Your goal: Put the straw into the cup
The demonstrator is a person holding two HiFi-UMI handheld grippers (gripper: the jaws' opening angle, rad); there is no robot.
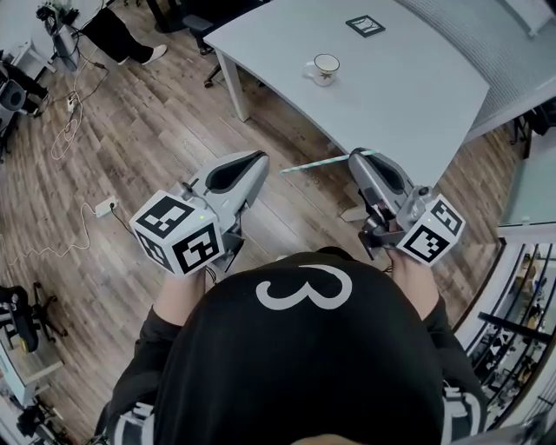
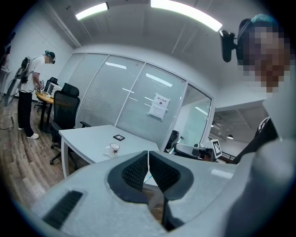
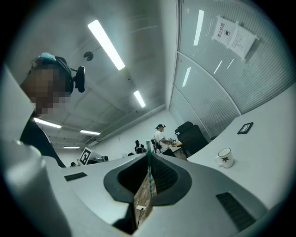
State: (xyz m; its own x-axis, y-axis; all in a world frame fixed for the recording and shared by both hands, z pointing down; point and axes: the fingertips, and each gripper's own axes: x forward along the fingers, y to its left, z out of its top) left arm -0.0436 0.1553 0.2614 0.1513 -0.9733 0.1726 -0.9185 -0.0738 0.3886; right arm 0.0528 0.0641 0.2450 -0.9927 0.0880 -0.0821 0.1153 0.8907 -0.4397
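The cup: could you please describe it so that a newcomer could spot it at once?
Look at the large pale table ahead. The cup stands upright on it, nearer than the flat black-and-white marker card. It is the only mug: white, dark-rimmed, with a handle.

In the head view the person's black top (image 1: pixel 304 365) fills the lower middle of the frame. The left hand (image 1: pixel 181 297) and right hand (image 1: pixel 410 282) are mostly hidden behind the marker cubes. Only the left stretch of the straw (image 1: pixel 313 164) shows; its right end disappears inside the right tool (image 1: pixel 354 156). The worktop (image 1: pixel 417 96) is cut off by the top edge. A bystander (image 1: pixel 122 39) at upper left is cut down to legs and shoes. The print on the cup (image 1: pixel 324 69) is too small to make out. In the left gripper view the sheet (image 2: pixel 158 106) on the glass wall is too small to read.
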